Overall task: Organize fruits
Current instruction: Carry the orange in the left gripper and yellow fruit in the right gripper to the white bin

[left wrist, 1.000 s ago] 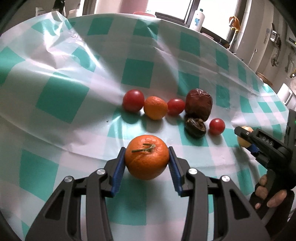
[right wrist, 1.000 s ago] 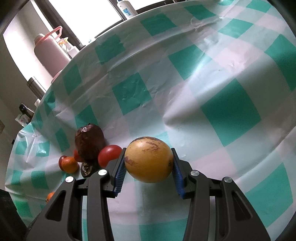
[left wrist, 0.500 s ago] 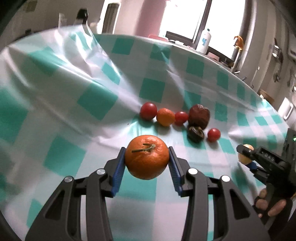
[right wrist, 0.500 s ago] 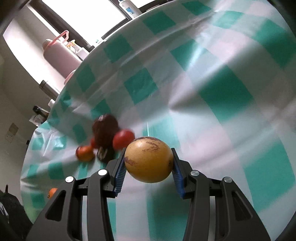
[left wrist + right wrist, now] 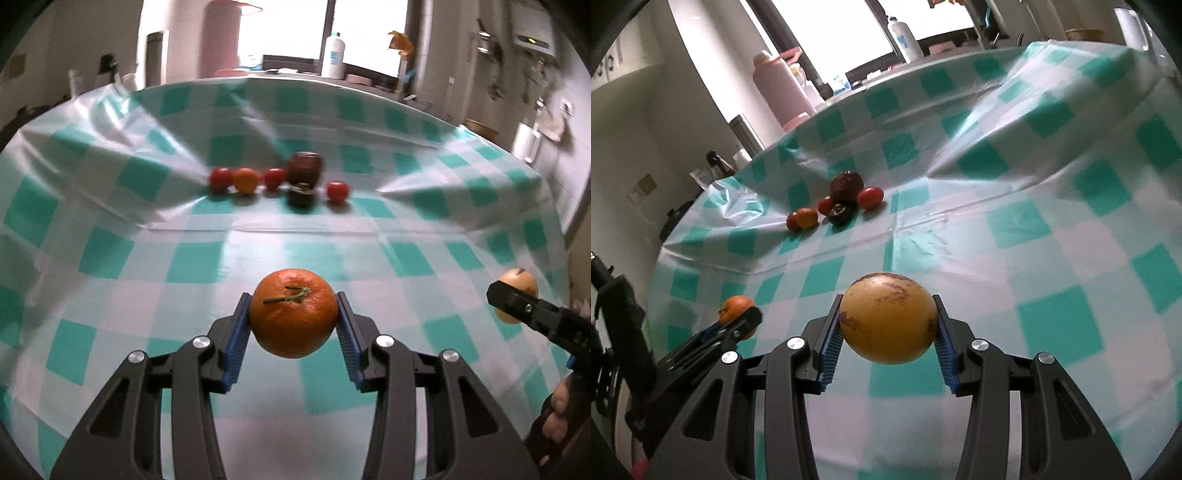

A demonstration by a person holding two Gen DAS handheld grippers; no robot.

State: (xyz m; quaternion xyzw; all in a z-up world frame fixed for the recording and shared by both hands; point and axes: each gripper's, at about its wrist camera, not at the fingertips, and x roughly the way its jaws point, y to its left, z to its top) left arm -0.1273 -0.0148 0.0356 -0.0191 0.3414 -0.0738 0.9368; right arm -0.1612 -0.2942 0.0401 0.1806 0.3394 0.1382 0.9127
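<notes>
My left gripper [image 5: 293,325] is shut on an orange tangerine [image 5: 293,312] with a green stem, held above the checked tablecloth; it also shows in the right wrist view [image 5: 738,317] at the left. My right gripper [image 5: 888,332] is shut on a yellow fruit [image 5: 888,317] with brown marks; it shows in the left wrist view [image 5: 515,299] at the right. A cluster of fruit lies far across the table: red tomatoes [image 5: 220,179], a small orange [image 5: 245,180], a large dark brown fruit [image 5: 304,168] and a small dark one [image 5: 301,195].
The table carries a teal and white checked plastic cloth [image 5: 184,258] with raised folds. Behind it stand a pink jug [image 5: 779,96], a white bottle [image 5: 333,55] and a window. The fruit cluster also shows in the right wrist view [image 5: 846,188].
Both grippers have pulled back and up from the fruit cluster with their fruits still held. The cluster now looks much farther away in both views.
</notes>
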